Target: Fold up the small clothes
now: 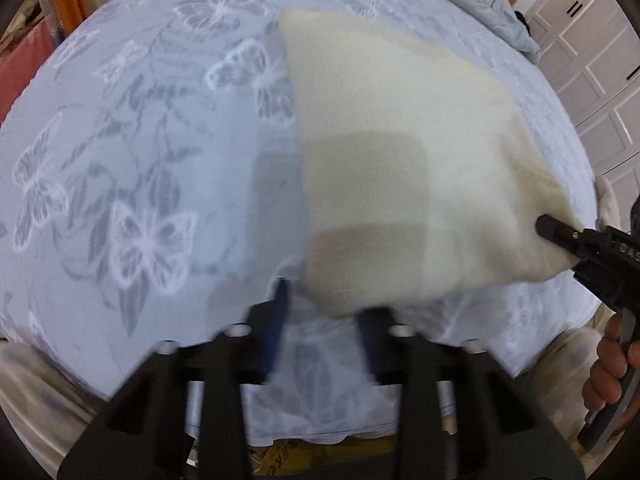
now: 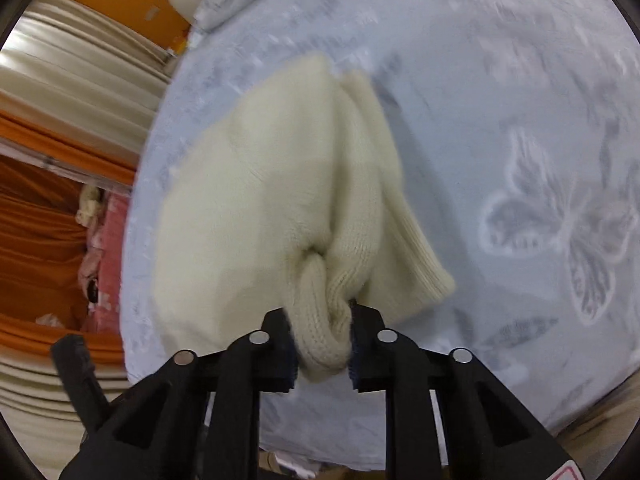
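Observation:
A cream knit garment [image 1: 400, 140] lies on a pale blue bedsheet with a butterfly print [image 1: 140, 160]. In the blurred left wrist view, my left gripper [image 1: 326, 316] has its fingertips at the garment's near left corner, with the edge of the fabric caught between them. The right gripper [image 1: 556, 232] bites the garment's near right corner. In the right wrist view, that gripper [image 2: 320, 320] is shut on a bunched roll of the cream knit [image 2: 280, 180]. A ribbed hem [image 2: 420, 264] hangs to its right.
A grey quilted cover [image 1: 480, 0] lies bunched at the far edge of the bed. White panelled cabinet doors [image 1: 592, 60] stand to the right. Orange and cream curtains [image 2: 60, 120] hang beside the bed. A hand [image 1: 608, 376] holds the right gripper's handle.

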`<action>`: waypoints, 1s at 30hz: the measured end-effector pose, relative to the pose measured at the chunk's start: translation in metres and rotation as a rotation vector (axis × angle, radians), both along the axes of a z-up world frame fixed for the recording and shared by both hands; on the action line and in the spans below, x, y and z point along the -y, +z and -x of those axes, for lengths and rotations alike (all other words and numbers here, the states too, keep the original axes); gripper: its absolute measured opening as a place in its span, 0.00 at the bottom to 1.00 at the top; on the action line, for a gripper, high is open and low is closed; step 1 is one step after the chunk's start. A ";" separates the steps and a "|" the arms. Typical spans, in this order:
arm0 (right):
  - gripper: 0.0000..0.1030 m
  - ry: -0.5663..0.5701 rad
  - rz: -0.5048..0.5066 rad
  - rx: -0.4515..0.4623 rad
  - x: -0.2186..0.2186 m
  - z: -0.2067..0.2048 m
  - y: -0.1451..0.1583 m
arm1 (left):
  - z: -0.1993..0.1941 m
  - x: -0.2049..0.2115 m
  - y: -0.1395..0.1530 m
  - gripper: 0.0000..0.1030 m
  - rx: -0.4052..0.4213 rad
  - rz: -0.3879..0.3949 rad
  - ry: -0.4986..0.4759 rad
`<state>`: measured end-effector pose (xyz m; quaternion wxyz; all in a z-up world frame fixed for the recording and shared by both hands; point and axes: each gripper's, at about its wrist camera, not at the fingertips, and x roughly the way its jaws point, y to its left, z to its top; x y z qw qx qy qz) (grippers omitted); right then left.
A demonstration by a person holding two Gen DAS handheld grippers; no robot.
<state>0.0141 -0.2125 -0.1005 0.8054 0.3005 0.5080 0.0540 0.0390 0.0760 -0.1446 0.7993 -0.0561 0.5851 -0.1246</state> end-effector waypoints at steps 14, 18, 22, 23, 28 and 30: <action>0.41 -0.008 0.096 -0.074 0.002 0.007 -0.030 | -0.001 -0.017 -0.015 0.24 -0.044 -0.067 0.015; 0.62 0.010 0.238 -0.059 -0.004 -0.005 -0.024 | 0.001 -0.013 -0.013 0.26 -0.033 -0.090 0.010; 0.64 -0.008 0.084 -0.130 0.005 -0.015 -0.059 | 0.001 -0.011 -0.012 0.26 -0.034 -0.076 0.024; 0.39 -0.013 0.028 -0.114 0.008 -0.016 -0.056 | -0.001 -0.011 -0.012 0.24 -0.033 -0.070 0.021; 0.25 0.025 -0.012 0.020 -0.004 -0.003 -0.005 | -0.006 -0.021 0.009 0.21 0.021 -0.084 0.024; 0.26 0.046 0.035 -0.061 -0.011 0.002 -0.032 | -0.011 -0.029 0.001 0.22 -0.008 -0.085 0.037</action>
